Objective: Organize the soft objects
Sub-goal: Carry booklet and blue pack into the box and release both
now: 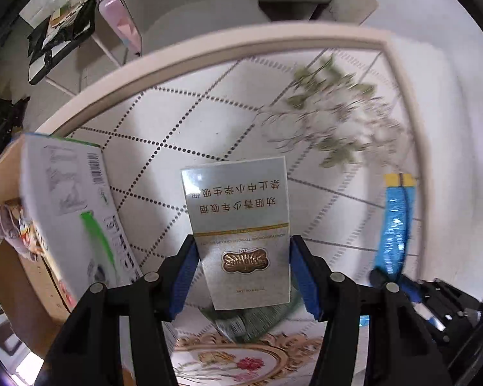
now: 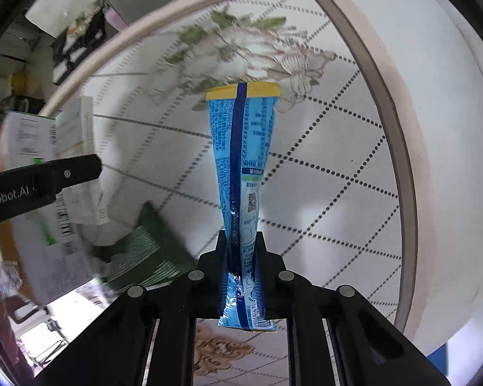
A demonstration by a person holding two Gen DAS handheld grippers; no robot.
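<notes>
My left gripper is shut on a silver-white cigarette pack with a gold emblem, held above the white quilted cushion. My right gripper is shut on a blue snack pouch with a yellow top edge, held upright over the same cushion. The pouch also shows in the left wrist view at the right. The left gripper's arm and the pack show at the left of the right wrist view.
A white box with green print stands at the left. A green striped cloth lies under the grippers. The cushion has a floral print and a beige piped edge. A cardboard box with fabric sits far left.
</notes>
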